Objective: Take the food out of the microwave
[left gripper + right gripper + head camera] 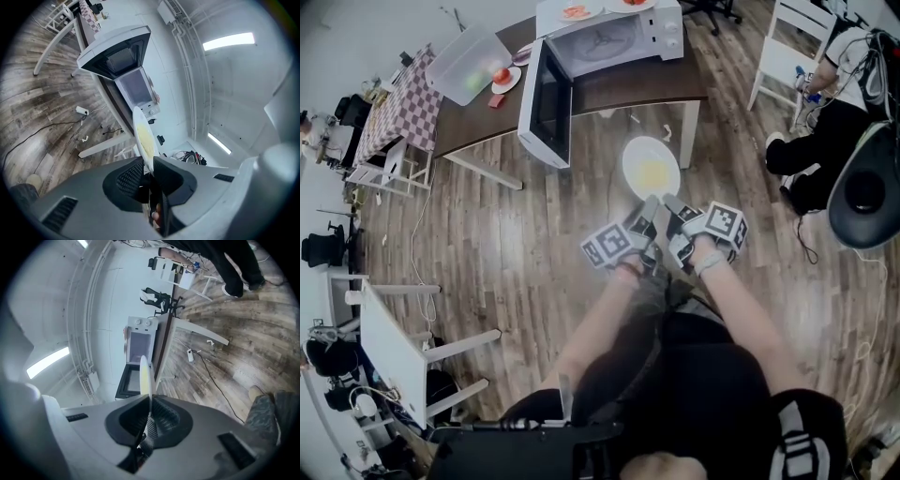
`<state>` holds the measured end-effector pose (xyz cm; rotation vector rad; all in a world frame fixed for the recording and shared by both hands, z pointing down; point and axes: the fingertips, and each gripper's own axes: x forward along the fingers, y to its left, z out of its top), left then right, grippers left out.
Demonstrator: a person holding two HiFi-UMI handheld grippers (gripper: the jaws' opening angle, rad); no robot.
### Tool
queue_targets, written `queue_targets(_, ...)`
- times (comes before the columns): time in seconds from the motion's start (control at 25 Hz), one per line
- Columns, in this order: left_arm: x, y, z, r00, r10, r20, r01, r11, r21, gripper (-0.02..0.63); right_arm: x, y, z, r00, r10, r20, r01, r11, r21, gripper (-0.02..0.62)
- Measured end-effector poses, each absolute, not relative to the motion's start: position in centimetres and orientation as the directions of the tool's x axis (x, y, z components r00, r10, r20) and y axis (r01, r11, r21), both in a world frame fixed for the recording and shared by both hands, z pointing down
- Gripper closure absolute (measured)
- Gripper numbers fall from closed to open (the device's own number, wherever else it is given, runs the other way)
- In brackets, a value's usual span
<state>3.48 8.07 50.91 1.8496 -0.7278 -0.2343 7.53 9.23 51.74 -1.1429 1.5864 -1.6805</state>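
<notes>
Head view shows the round white plate of yellow food [651, 169] out of the open white microwave [614, 39] and hanging over the wooden floor [525, 234]. My left tongs [648, 214] and right tongs [676, 208] both pinch its near rim. I'd hold it level, move slowly and set it down on the bare dark tabletop [642, 89].

Microwave [609, 42] (door open) on dark table [628, 91]
</notes>
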Motion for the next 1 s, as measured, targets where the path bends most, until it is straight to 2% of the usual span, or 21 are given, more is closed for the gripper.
queue_targets(1.0, 2.5, 9.4, 51.6, 0.782, -0.594, 0.188, -0.373, -0.203, 0.905, 0.540, 6.5, 10.4, 52.6, -0.526, -0.826, 0.205, -0.120, -0.166, -0.979, 0.578)
